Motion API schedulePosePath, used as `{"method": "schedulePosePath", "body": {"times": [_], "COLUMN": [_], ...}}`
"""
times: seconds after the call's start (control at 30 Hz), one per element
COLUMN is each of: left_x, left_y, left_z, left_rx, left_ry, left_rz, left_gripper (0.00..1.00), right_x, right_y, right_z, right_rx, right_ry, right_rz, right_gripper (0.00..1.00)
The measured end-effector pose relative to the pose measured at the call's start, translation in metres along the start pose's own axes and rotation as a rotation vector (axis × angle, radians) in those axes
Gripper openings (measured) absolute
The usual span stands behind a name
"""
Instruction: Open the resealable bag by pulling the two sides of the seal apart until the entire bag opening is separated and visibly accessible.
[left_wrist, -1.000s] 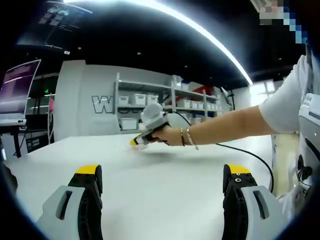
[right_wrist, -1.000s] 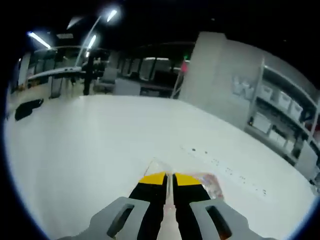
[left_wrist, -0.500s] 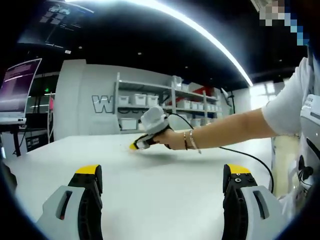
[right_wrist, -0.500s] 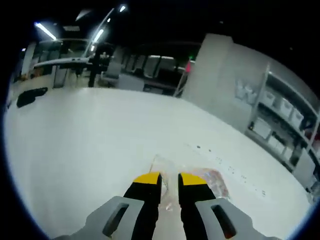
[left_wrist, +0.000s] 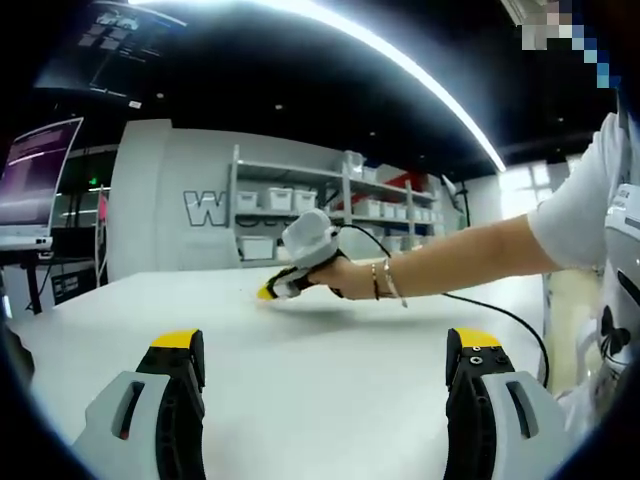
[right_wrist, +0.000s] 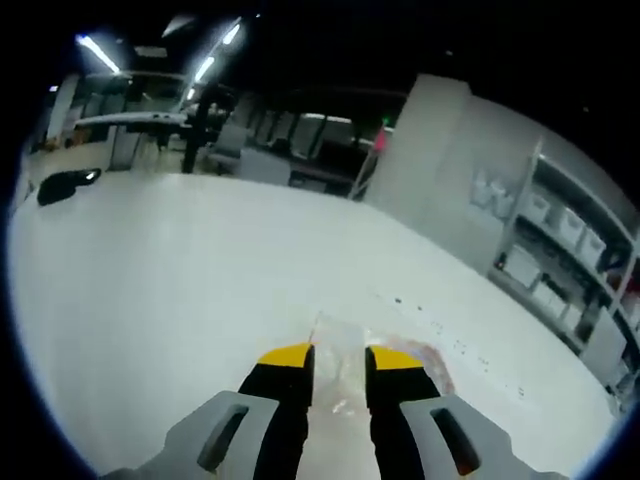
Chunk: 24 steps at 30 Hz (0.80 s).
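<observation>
1. Left tool (left_wrist: 325, 355): jaws spread wide, nothing between them, low over the white tabletop (left_wrist: 320, 340).
2. Right tool (right_wrist: 338, 352): jaws parted by a narrow gap, yellow tips just above the resealable bag (right_wrist: 395, 362); impossible to tell whether anything is pinched.
3. Resealable bag: clear plastic, flat on the tabletop directly ahead of and partly under the right tool's tips (reddish contents toward the right side in the right gripper view).
4. In the left gripper view, right tool (left_wrist: 268, 291) far out across the tabletop, tips down near the surface, gripped by a hand (left_wrist: 335, 275) with a bracelet (left_wrist: 379, 281) at the wrist; black cable (left_wrist: 500, 312) trailing back along the tabletop.
5. Background: shelving with white bins (left_wrist: 290, 200) against a grey wall, a monitor (left_wrist: 35, 175) at far left.
</observation>
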<state>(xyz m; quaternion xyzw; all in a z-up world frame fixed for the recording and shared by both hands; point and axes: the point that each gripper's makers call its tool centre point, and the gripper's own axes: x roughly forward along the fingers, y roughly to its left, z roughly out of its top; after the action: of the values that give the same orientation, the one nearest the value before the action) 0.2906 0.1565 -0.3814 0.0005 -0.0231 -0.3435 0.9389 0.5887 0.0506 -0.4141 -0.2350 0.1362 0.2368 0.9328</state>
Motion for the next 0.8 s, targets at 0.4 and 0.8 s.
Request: {"method": "schedulePosePath", "body": {"times": [0.4,0.8], "left_x": [0.0,0.0], "left_y": [0.0,-0.002], "left_z": [-0.001,-0.003], "left_rx": [0.007,0.027], "left_ry": [0.0,0.0], "left_rz": [0.003,0.009], "left_gripper": [1.0,1.0], "right_x": [-0.005,-0.014], "right_y": [0.002,0.013], "right_z": [0.005,0.003], "right_rx": [-0.013,0.026], "right_ry": [-0.027,-0.042], "right_rz": [-0.011,0.017], "right_gripper": [0.32,0.53]}}
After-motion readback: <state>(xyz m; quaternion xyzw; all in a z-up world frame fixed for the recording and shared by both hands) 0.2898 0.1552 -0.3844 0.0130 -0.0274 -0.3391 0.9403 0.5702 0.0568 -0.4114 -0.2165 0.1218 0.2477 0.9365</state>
